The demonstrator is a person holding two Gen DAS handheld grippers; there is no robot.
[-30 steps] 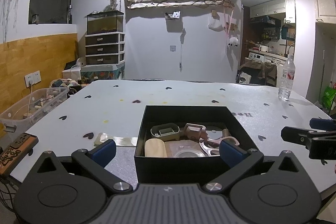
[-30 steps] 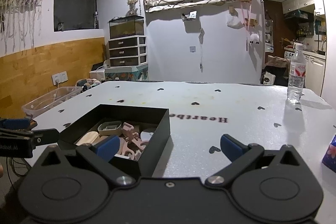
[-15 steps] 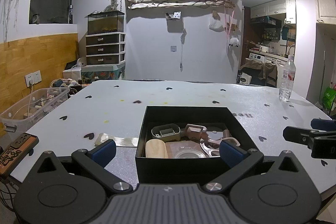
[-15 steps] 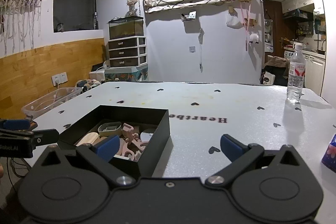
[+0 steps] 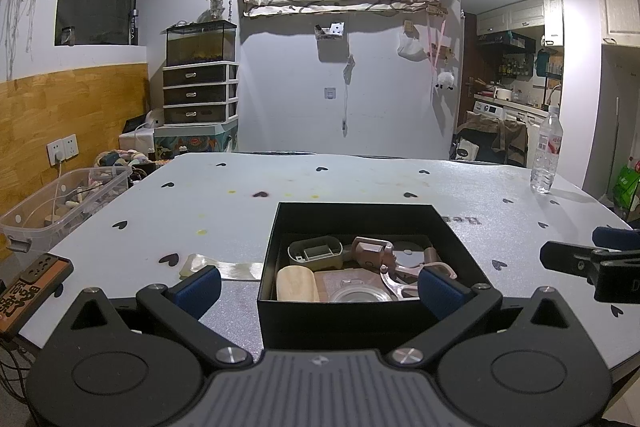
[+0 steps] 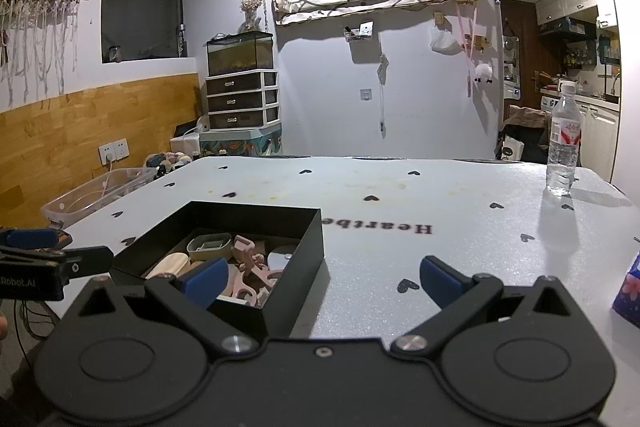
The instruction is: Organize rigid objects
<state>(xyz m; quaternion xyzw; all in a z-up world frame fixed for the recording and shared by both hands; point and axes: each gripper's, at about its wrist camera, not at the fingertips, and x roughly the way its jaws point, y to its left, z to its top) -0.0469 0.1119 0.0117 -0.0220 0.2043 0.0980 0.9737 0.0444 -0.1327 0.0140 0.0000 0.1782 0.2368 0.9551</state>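
A black box [image 5: 362, 311] sits on the heart-patterned bench [image 5: 340, 183], holding a grey tray [image 5: 315, 251], a wooden block [image 5: 297, 283] and pinkish pieces (hard to tell apart). The left hand-held gripper [image 5: 318, 287] hangs before it, fingers spread wide and empty; the right hand-held gripper [image 6: 320, 281], equally spread, hovers just beside the box's right wall.

The table cover [image 6: 460, 227] bears the printed word "Heartbe…", seen upside down in the right wrist view, its end hidden behind the black box [image 6: 280, 227]. The left gripper [image 6: 52, 267] body carries the marking "Robot.AI". The water bottle [image 6: 563, 143] label and the wooden plaque [image 5: 28, 291] characters are illegible.
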